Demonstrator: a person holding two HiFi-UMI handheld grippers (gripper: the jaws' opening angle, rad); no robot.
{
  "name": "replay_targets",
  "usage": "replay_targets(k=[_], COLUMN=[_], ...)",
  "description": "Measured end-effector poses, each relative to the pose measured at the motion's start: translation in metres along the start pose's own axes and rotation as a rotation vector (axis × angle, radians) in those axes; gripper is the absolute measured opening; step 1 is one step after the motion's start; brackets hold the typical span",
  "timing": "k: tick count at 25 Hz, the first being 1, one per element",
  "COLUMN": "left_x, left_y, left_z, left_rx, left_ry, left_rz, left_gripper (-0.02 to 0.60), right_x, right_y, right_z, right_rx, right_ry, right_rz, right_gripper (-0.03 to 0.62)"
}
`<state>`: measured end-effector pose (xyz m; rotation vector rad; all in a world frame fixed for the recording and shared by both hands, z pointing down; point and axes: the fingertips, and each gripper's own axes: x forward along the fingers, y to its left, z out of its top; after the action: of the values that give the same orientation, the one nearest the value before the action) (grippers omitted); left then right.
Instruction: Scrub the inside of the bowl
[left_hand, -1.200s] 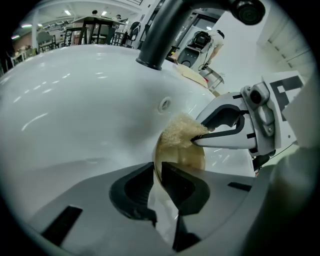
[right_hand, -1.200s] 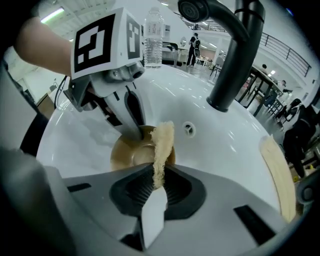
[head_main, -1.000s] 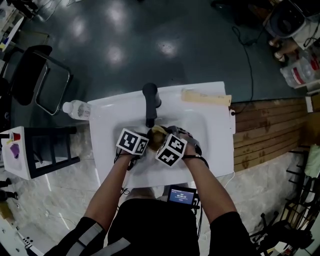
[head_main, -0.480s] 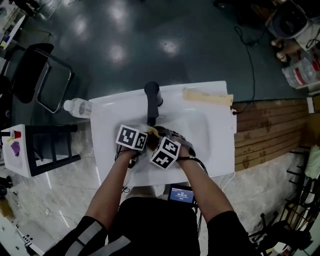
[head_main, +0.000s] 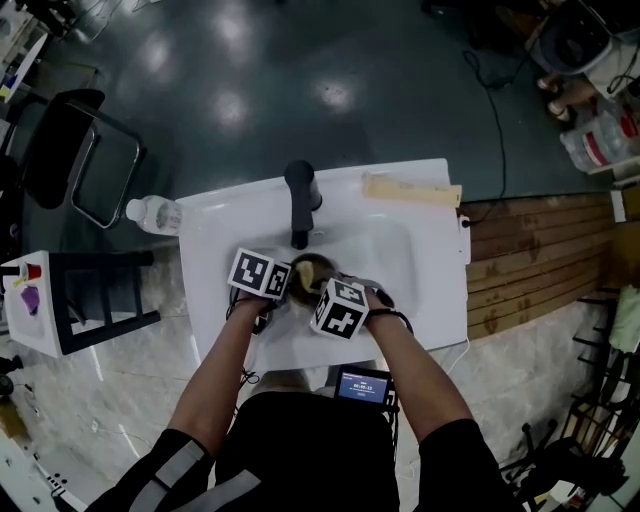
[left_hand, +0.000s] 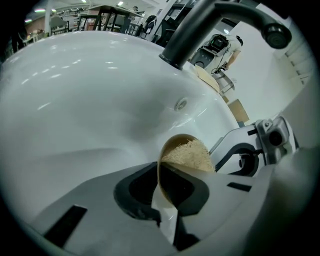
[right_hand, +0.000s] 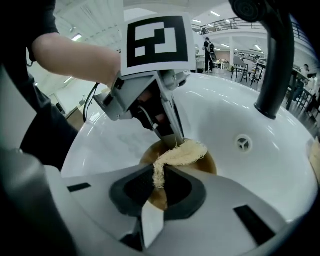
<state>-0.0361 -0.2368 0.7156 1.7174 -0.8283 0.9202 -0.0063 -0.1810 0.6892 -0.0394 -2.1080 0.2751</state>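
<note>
A brown bowl (head_main: 312, 270) sits tilted in the white sink (head_main: 420, 250). In the left gripper view its rim (left_hand: 172, 145) runs between the jaws of my left gripper (left_hand: 161, 175), which have just been closing and now clamp it. My right gripper (right_hand: 159, 175) is shut on a pale fibrous scrub pad (right_hand: 180, 154). The pad's free end lies inside the bowl (right_hand: 210, 162), right next to the left gripper (right_hand: 174, 135). From the left gripper view the pad (left_hand: 189, 156) fills the bowl's mouth. Seen from the head, both marker cubes hide the jaws.
A black faucet (head_main: 300, 195) arches over the basin just behind the bowl, and the drain (right_hand: 243, 143) lies to its right. A beige board (head_main: 412, 192) rests on the sink's back right edge. A plastic bottle (head_main: 152, 215) lies at the left corner.
My right gripper has swung left and back right with the pad, ending a little nearer the person. More of the bowl shows now. The left gripper has stayed almost in place.
</note>
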Motion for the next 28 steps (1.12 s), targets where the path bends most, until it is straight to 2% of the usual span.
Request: replay_targets(k=[7, 14, 21, 25, 28], left_x=[0.0, -0.008, -0.013, -0.008, -0.006], left_y=[-0.009, -0.019, -0.025, -0.023, -0.018], left_z=[-0.004, -0.011, -0.016, -0.019, -0.016], left_rx=[0.061, 0.121, 0.175, 0.139, 0.081], left_ry=[0.012, 0.036, 0.071, 0.097, 0.076], left_rz=[-0.044, -0.094, -0.1, -0.089, -0.075], left_gripper=[0.026, 0.028, 0.063, 0.063, 0.059], right_x=[-0.014, -0.024, -0.028, -0.033, -0.036], right_y=[-0.009, -0.035, -0.053, -0.056, -0.049], right_z=[-0.018, -0.026, -0.024, -0.021, -0.024], right_rx=[0.04, 0.19, 0.174, 0.15, 0.149], right_ry=[0.021, 0.0, 0.021, 0.028, 0.042], right_rz=[-0.022, -0.164, -0.308, -0.345, -0.326], right_gripper=[0.04, 0.04, 0.04, 0.04, 0.04])
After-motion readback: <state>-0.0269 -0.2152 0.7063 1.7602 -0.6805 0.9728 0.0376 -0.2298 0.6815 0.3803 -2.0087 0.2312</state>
